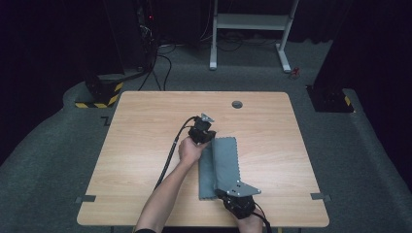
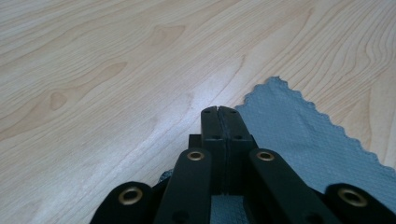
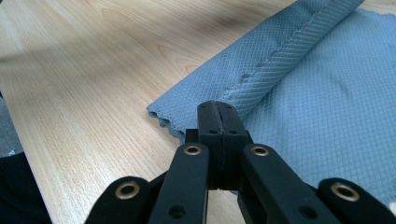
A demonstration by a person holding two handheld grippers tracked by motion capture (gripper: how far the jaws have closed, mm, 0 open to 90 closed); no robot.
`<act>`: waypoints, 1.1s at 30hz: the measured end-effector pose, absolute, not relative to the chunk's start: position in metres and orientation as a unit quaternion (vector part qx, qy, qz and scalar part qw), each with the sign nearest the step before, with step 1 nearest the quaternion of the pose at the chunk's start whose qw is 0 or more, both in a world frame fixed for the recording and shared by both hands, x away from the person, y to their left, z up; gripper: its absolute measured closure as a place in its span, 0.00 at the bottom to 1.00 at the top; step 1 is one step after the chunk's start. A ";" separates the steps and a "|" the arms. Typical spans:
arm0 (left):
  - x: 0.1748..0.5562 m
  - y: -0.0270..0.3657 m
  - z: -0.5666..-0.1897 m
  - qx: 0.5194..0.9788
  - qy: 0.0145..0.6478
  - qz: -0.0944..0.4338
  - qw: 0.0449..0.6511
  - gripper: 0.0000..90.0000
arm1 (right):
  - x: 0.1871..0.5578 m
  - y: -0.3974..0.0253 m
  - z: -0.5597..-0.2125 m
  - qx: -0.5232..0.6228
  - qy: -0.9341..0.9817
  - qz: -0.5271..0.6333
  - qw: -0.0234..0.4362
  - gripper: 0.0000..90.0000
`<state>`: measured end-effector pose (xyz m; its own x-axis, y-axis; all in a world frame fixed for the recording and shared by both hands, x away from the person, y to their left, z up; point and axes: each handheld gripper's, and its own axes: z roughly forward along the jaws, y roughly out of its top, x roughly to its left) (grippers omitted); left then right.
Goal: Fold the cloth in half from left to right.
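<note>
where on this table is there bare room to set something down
Bare wood lies left of the grey cloth to the table edge, right of it, and behind toward the cable hole. The middle front is crowded by both grippers.

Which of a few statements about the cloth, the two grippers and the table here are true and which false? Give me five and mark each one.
1. The grey cloth lies on a wooden table. True.
2. The left gripper has its jaws wide open. False: in the left gripper view they are pressed together at the cloth's zigzag edge.
3. The right gripper is at the near end of the cloth. True.
4. The cloth lies flat in one layer. False: one long side is folded over the rest.
5. A cup stands on the table beside the cloth. False: the tabletop carries just the cloth and the grippers.
</note>
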<state>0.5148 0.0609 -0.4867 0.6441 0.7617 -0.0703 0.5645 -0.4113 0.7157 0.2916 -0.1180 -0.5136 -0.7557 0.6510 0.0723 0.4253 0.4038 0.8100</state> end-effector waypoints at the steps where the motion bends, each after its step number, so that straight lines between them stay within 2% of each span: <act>1: 0.515 0.059 -0.487 0.829 0.399 0.133 0.367 1.00 | 0.291 -0.119 -0.514 0.325 0.828 0.439 0.129 1.00; 33: 0.521 0.010 -0.497 0.840 0.388 0.128 0.358 0.99 | 0.286 -0.163 -0.522 0.376 0.809 0.426 0.149 1.00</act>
<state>0.5212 0.0097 -0.4973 0.6670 0.7424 -0.0632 0.5593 -0.4429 0.7007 0.2862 -0.1627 -0.5222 -0.6733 0.7350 0.0801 0.4815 0.3537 0.8019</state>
